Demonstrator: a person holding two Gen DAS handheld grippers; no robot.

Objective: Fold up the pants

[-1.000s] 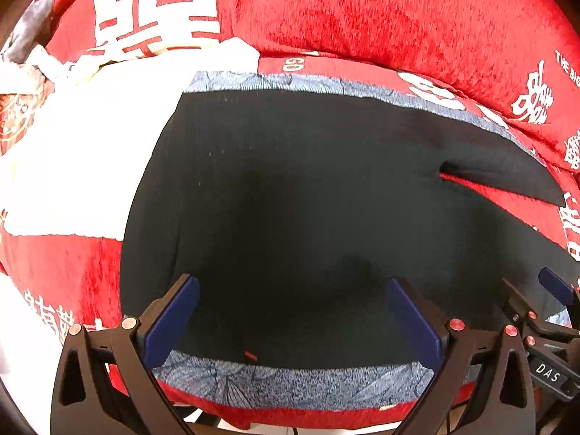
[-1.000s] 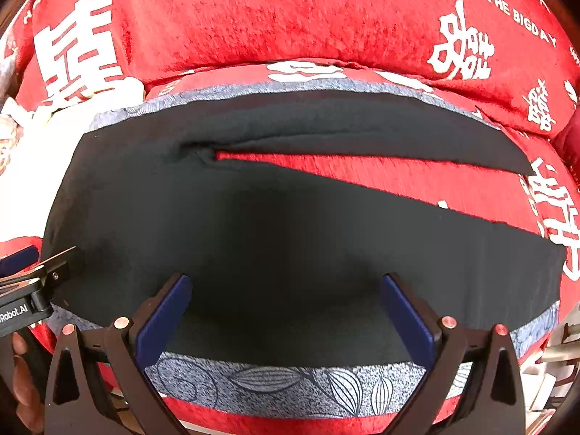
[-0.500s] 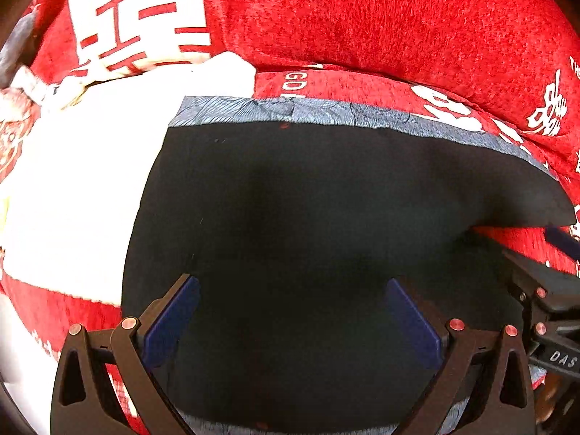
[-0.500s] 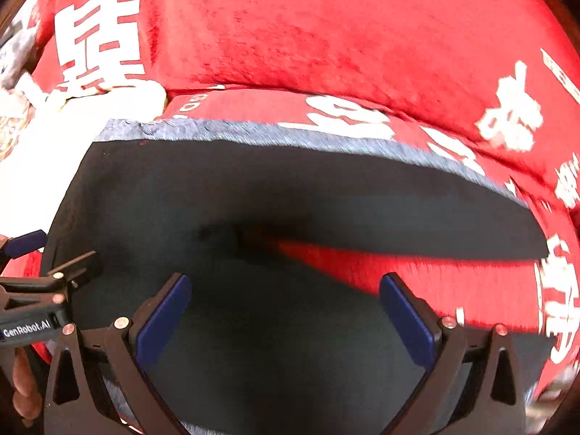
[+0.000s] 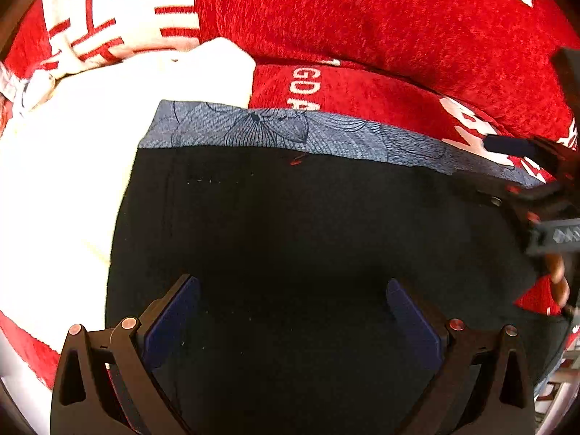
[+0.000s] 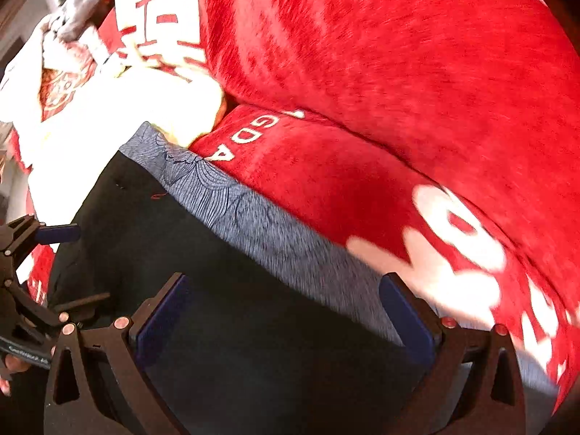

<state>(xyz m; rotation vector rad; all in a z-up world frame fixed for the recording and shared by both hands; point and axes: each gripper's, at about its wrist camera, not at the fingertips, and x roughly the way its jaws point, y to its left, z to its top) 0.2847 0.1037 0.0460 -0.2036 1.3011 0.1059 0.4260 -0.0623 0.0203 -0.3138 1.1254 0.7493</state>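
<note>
One white cloth [image 5: 65, 166] lies at the left beside one pair of black pants [image 5: 308, 239] with a blue-grey patterned band [image 5: 290, 130], spread flat on the red cushion [image 5: 380, 98]. Two tools hover over the pants: left tool [image 5: 290, 319] and right tool [image 6: 282, 322], each spread wide, gripping nothing

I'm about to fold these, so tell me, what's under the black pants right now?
The black pants lie on a red cushion with white lettering; a blue-grey patterned band runs along their far edge. A white cloth lies beside their left edge. Whatever is beneath their middle is covered.
</note>
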